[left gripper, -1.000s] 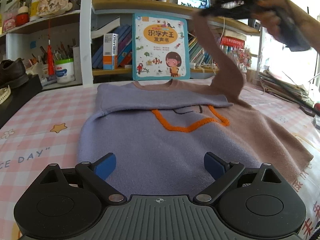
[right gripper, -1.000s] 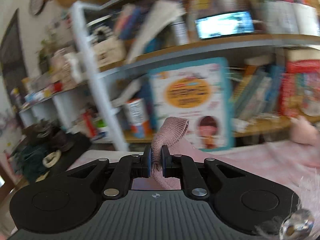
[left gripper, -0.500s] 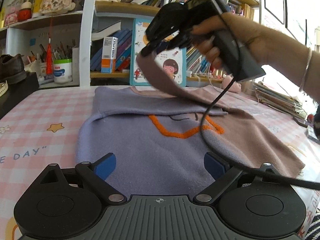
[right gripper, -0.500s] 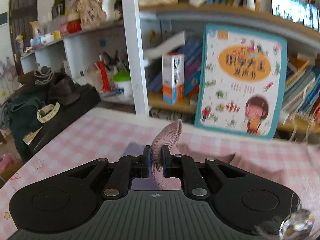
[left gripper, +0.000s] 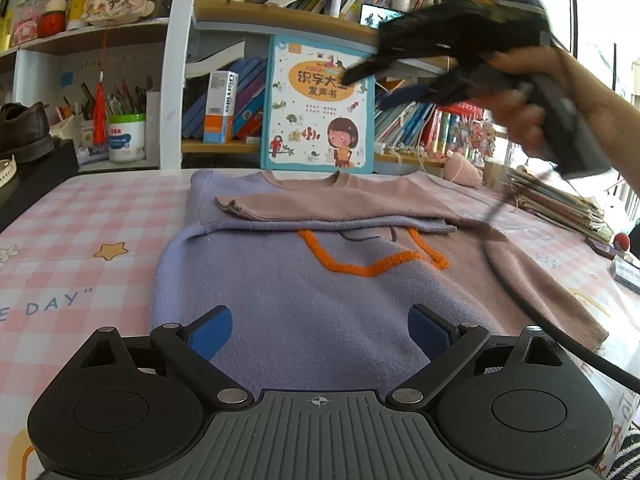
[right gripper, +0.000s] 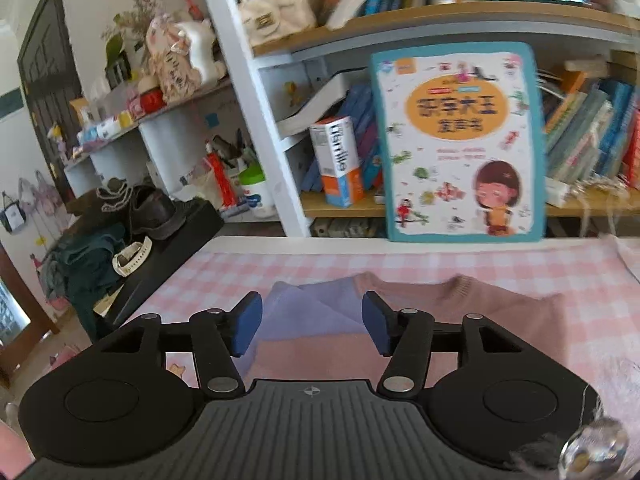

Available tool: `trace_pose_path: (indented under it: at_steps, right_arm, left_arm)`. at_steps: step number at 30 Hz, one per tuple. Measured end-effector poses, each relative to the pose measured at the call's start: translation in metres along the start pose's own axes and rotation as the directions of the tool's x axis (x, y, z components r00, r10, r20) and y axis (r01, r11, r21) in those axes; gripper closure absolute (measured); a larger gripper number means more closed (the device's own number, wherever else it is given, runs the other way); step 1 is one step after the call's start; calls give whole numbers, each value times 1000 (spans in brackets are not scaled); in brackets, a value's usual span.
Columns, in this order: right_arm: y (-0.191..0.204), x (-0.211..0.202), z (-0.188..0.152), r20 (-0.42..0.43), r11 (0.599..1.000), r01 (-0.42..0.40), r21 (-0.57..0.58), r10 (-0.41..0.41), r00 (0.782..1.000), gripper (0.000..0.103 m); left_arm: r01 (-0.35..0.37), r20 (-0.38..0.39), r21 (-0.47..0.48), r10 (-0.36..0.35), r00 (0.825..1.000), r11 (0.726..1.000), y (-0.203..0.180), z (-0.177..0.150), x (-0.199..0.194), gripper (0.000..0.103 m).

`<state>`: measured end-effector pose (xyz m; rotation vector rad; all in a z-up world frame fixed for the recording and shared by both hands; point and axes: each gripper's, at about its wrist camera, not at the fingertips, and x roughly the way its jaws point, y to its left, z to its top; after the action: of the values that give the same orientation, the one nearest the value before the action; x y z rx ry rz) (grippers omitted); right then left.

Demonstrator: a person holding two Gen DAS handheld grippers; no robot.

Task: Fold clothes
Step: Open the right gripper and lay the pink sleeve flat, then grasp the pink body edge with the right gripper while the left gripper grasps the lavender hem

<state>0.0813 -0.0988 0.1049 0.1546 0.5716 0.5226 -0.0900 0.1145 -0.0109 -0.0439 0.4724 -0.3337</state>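
Left gripper: my black two-finger left gripper [left gripper: 319, 332] with blue pads hangs low over the near hem of the garment; its jaws are spread wide with nothing between them.

Right gripper: my black right gripper [right gripper: 312, 328] is up in the air above the far end of the garment, jaws parted and empty. In the left wrist view it shows as a motion-blurred black shape [left gripper: 404, 76] held by a hand [left gripper: 520, 108], with a dark cable trailing down across the cloth.

Sweater: the soft knitted sweater [left gripper: 320, 280], lilac on its left and dusty pink on its right, with an orange fuzzy outline stitched on the chest, lies flat on the table, collar towards the shelves.

Sleeves: I see a lilac sleeve [left gripper: 320, 225] folded across the chest and a pink sleeve [left gripper: 304, 204] lying on top of it, its ribbed cuff pointing towards the lilac shoulder.

Table: a pink-and-white checked tablecloth [left gripper: 92, 216] with a yellow star print covers it.

Background: a teal-bordered children's picture book [left gripper: 318, 106] stands upright against the wooden bookshelf just behind the collar; a stack of notebooks [left gripper: 560, 204] sits at the table's right edge; a brown leather shoe [left gripper: 22, 132] rests on a black box to the left.
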Motion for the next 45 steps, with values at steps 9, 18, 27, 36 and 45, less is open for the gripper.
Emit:
trace_pose_path:
  at_steps: [9, 18, 27, 36, 45]
  right_arm:
    - [-37, -84, -59, -7, 996, 90, -13, -90, 996, 42]
    - [-65, -168, -156, -57, 964, 262, 44, -260, 964, 36]
    - [-77, -203, -200, -90, 943, 296, 152, -285, 954, 36]
    - [-75, -190, -209, -131, 949, 278, 146, -259, 957, 36]
    - [-74, -187, -212, -147, 954, 262, 145, -241, 959, 36]
  left_arm:
    - [-8, -4, 2, 9, 1000, 1000, -1, 0, 0, 6]
    - [-13, -5, -1, 13, 1000, 1000, -1, 0, -1, 6]
    - [-52, 8, 28, 52, 999, 998, -5, -1, -6, 6]
    - [-108, 23, 63, 107, 994, 992, -8, -3, -16, 1]
    - [-217, -23, 62, 219, 976, 974, 16, -6, -48, 1]
